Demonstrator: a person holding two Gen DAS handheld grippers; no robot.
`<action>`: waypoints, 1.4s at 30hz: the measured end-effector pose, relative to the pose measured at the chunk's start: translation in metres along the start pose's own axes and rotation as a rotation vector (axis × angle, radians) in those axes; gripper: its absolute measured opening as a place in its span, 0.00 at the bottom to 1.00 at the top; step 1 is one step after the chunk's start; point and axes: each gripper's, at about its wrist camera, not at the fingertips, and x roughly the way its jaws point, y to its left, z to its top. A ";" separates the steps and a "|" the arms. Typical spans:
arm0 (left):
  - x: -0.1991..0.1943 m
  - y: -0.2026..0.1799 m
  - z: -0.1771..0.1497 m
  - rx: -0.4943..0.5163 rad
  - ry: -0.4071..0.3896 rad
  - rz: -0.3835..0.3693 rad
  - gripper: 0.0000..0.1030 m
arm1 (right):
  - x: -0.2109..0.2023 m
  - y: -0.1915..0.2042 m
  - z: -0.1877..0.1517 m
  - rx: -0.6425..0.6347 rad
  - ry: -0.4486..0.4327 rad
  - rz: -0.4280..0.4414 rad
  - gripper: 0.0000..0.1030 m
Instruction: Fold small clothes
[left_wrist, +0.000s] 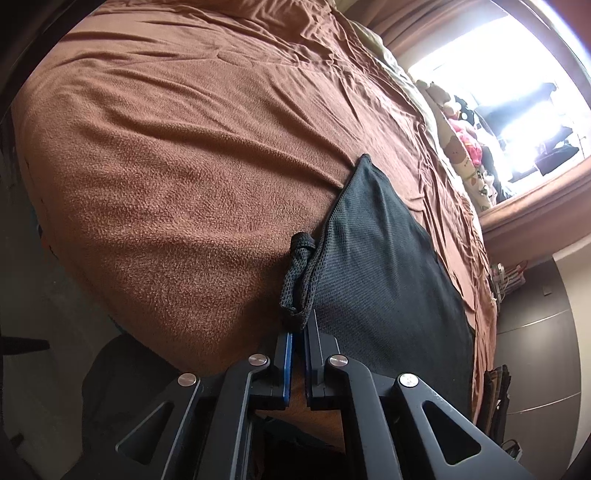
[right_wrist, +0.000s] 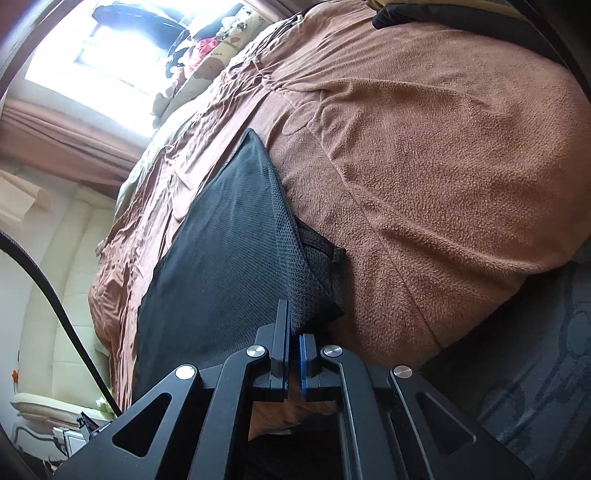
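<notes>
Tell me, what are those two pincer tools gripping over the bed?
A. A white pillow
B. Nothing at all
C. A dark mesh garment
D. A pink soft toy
C: the left gripper and the right gripper are each closed on an edge of the dark mesh garment, which stretches out across the brown blanket.

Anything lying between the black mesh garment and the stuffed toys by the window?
No: only wrinkled brown blanket separates the black mesh garment from the stuffed toys, clearest in the left wrist view.
</notes>
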 end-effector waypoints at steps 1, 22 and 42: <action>0.000 0.001 0.000 -0.007 0.006 -0.013 0.04 | -0.004 0.002 0.000 -0.017 -0.007 -0.011 0.03; 0.005 0.002 -0.007 -0.012 0.000 -0.092 0.39 | -0.024 0.097 -0.033 -0.417 -0.059 -0.025 0.04; 0.018 0.003 0.002 0.002 -0.018 -0.071 0.25 | 0.092 0.182 -0.066 -0.606 0.194 0.055 0.04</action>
